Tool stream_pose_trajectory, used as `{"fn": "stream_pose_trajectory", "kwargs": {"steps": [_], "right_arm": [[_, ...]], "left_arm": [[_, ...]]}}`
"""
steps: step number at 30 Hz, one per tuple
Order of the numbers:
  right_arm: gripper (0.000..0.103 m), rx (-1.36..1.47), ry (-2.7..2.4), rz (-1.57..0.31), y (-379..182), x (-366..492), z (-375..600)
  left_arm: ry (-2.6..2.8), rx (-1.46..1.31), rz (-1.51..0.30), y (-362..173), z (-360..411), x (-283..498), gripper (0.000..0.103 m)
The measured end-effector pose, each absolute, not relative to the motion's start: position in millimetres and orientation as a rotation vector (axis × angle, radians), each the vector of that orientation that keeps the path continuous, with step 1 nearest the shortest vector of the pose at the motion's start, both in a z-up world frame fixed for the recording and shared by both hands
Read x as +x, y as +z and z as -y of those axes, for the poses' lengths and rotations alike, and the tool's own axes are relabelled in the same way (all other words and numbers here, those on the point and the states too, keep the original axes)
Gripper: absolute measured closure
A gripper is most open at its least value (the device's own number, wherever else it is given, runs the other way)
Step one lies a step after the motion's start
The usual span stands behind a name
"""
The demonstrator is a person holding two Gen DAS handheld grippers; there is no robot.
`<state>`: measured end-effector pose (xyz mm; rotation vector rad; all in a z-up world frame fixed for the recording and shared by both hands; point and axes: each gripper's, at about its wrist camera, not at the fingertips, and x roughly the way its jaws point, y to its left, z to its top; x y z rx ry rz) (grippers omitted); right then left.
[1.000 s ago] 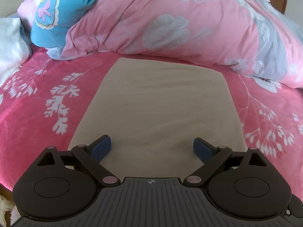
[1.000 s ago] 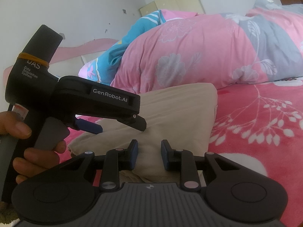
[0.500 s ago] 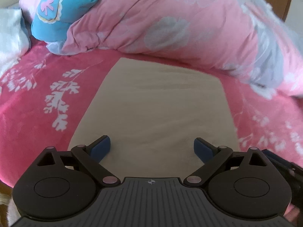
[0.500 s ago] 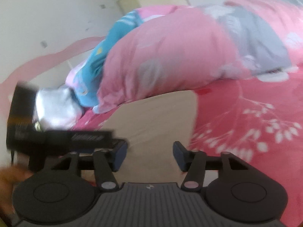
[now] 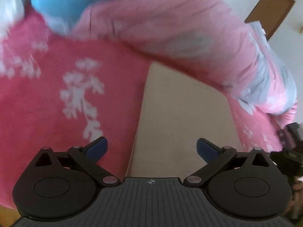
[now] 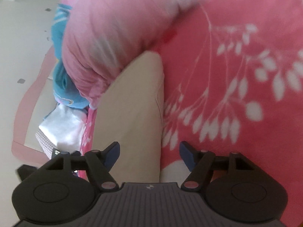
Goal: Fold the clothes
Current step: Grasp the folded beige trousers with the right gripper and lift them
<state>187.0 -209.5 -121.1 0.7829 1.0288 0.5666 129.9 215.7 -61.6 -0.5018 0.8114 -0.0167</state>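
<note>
A beige folded garment (image 5: 181, 113) lies flat on the pink flowered bedsheet (image 5: 47, 94). My left gripper (image 5: 152, 147) hovers over the garment's near left edge. Its jaws are opening wide and the blue pads touch nothing. In the right wrist view the same garment (image 6: 132, 113) runs up from the bottom centre, and its right edge passes between the fingers of my right gripper (image 6: 149, 153). Those jaws are opening too, with no cloth pinched between the pads. A dark blurred shape at the right rim of the left wrist view looks like the right gripper (image 5: 291, 151).
A bunched pink floral quilt (image 5: 170, 28) lies right behind the garment, with a blue pillow (image 5: 62, 3) beside it. White cloth (image 6: 62, 126) is heaped at the bed's left side near the pale wall (image 6: 22, 37). A brown door (image 5: 270, 13) stands at the back right.
The left view has swung left, so the garment now sits right of centre. The right gripper has rolled and widened from nearly shut. The left gripper has almost left the right view.
</note>
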Motion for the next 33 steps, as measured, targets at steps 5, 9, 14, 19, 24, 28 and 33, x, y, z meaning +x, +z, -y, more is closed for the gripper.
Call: {"fn": "stream_pose_trajectory", "kwargs": {"steps": [5, 9, 14, 19, 24, 28, 33], "right_arm": [[0.023, 0.829, 0.615, -1.084, -128.8, 209.4, 198.4], [0.022, 0.838, 0.653, -1.122, -132.2, 225.4, 188.6], [0.022, 0.852, 0.739, -1.170, -140.0, 254.4, 170.8], [0.022, 0.825, 0.795, -1.175, -142.8, 277.1, 148.4], [0.036, 0.797, 0.830, -1.121, -146.8, 290.0, 130.9], [0.061, 0.817, 0.826, -1.122, -151.6, 294.9, 132.2], [0.078, 0.841, 0.841, -1.058, -130.5, 281.2, 141.0]], "left_arm": [[-0.180, -0.526, -0.895, -85.4, -216.5, 155.6, 0.001], [-0.289, -0.473, -0.929, -88.8, -210.4, 173.5, 0.000], [-0.408, -0.594, -0.939, -99.1, -226.5, 200.0, 0.000], [-0.471, -0.717, -0.928, -107.8, -234.9, 217.3, 0.000], [-0.463, -0.718, -0.926, -105.7, -227.5, 226.1, 0.000], [-0.450, -0.701, -0.922, -94.5, -223.9, 222.8, 0.003], [-0.478, -0.724, -0.877, -74.8, -212.7, 215.3, 0.005]]}}
